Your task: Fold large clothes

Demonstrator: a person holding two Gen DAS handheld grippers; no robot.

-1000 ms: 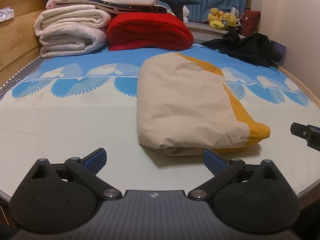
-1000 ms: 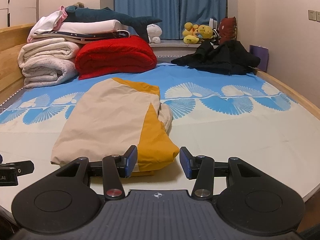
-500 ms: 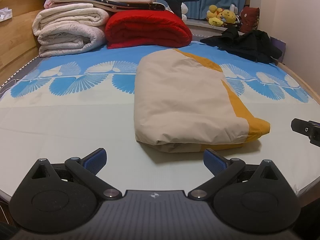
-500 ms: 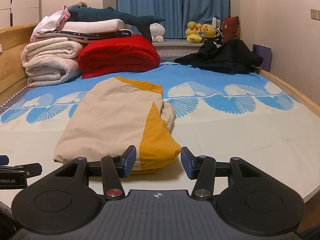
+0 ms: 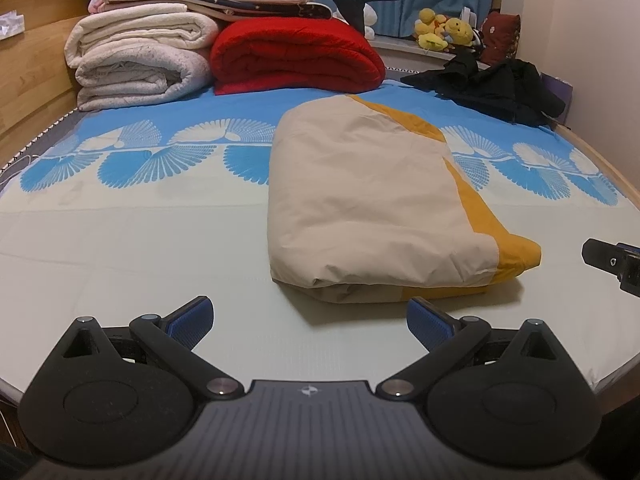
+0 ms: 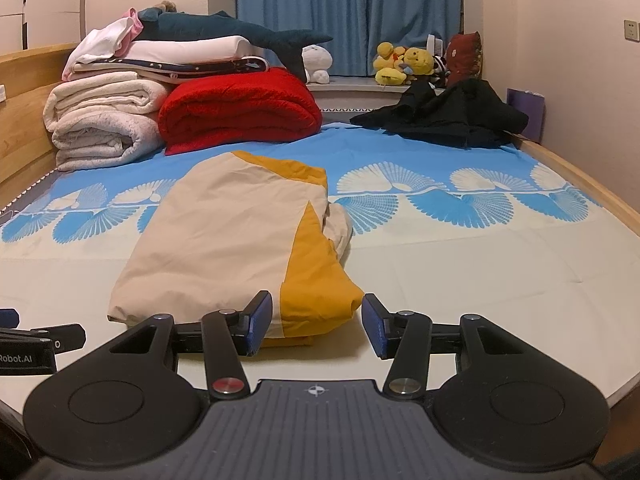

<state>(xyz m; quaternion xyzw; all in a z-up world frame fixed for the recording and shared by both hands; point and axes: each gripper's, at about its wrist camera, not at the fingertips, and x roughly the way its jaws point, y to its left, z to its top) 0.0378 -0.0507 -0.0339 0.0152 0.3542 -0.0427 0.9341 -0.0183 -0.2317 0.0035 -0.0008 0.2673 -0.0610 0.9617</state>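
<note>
Left wrist view: bed sheet (image 5: 120,240) spread flat, folded beige-and-yellow garment (image 5: 372,208) lying mid-sheet. Beyond garment, red blanket (image 5: 296,56); black clothes (image 5: 496,88) far right of it. Just short of garment, left gripper (image 5: 310,318) wide, empty; right gripper (image 6: 317,326) moderately spread, empty.

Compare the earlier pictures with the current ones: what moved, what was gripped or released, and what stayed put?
Both cameras drifted only slightly; the view barely shifted. Nothing was gripped or released. The left gripper and right gripper stay open and empty just short of the folded beige and mustard-yellow garment, which lies unchanged on the blue-patterned bed sheet. The red folded blanket and crumpled black clothing also stayed.
</note>
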